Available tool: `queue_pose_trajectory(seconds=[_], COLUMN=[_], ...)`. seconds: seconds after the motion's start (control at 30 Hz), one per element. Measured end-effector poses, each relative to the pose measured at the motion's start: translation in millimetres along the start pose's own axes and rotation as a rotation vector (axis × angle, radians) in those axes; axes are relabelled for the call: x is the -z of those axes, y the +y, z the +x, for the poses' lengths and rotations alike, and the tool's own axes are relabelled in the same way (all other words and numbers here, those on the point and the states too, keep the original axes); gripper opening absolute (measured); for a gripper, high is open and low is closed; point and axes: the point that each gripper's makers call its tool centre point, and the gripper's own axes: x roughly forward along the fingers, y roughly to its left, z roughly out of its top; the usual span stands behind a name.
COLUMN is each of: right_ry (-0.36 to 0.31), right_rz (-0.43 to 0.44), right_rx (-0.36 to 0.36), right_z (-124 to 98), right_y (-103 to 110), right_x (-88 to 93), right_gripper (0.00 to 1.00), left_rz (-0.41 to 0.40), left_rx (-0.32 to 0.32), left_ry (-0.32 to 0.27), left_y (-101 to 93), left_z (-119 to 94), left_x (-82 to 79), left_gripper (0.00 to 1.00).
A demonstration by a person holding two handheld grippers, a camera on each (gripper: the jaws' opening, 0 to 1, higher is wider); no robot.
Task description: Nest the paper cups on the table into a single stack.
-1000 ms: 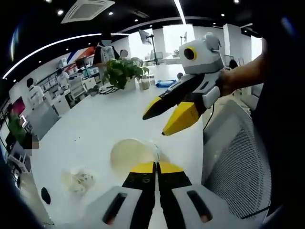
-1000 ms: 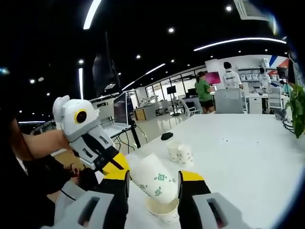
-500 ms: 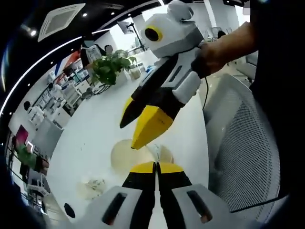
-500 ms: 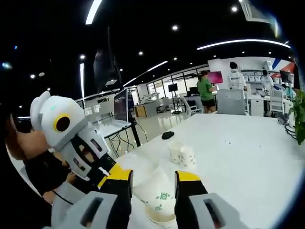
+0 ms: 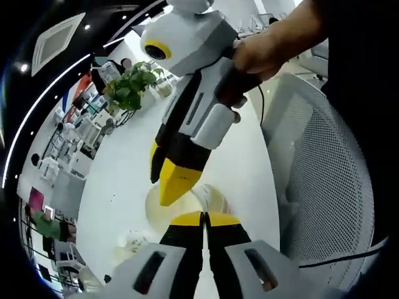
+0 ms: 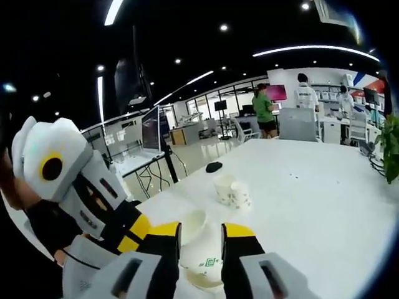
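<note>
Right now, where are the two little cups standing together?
In the right gripper view, the two cups stand upright on the white table, just beyond the right gripper, near a black mouse.

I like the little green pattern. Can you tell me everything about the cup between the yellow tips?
The paper cup is white with a small green print on its side. It sits between the yellow tips of the right gripper, tilted, its lower end going into another white cup's open mouth on the white table.

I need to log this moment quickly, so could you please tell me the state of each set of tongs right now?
Left tongs: shut, with no cup visibly gripped.
Right tongs: closed on a paper cup, over another cup on the table.
</note>
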Motion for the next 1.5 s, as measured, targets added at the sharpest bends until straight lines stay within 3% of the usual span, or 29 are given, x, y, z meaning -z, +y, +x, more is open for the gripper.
queue_pose_trajectory(seconds=[0.17,0.5,0.83,1.07,1.27,1.5], right_ry=[0.029,0.045,0.063,0.087,0.109,0.119], right_rz=[-0.007,0.001,0.037,0.069,0.094,0.118], right_rx=[0.015,0.058,0.092,0.111,0.114,0.117], right_z=[1.4,-1.6,-4.6,-6.4,-3.9,-0.6], right_y=[-3.0,-14.6,-19.4,-26.1,-27.9,-30.6], right_x=[6.4,12.5,18.1,27.4,38.0,46.5], right_gripper=[0.12,0.0,0.0,0.0,0.0,0.0], left_rz=[0.055,0.086,0.115,0.117,0.106,0.022], left_rx=[-0.001,0.015,0.015,0.011,0.005,-0.012], left_ry=[0.021,0.028,0.043,0.044,0.028,-0.037], left_y=[-0.4,-5.2,-6.4,-6.8,-6.8,-2.0], left_z=[4.3,6.4,7.3,7.1,5.4,-0.8], left_x=[-2.6,-3.2,-1.8,2.2,3.3,2.8], left_gripper=[0.0,0.0,0.0,0.07,0.14,0.22])
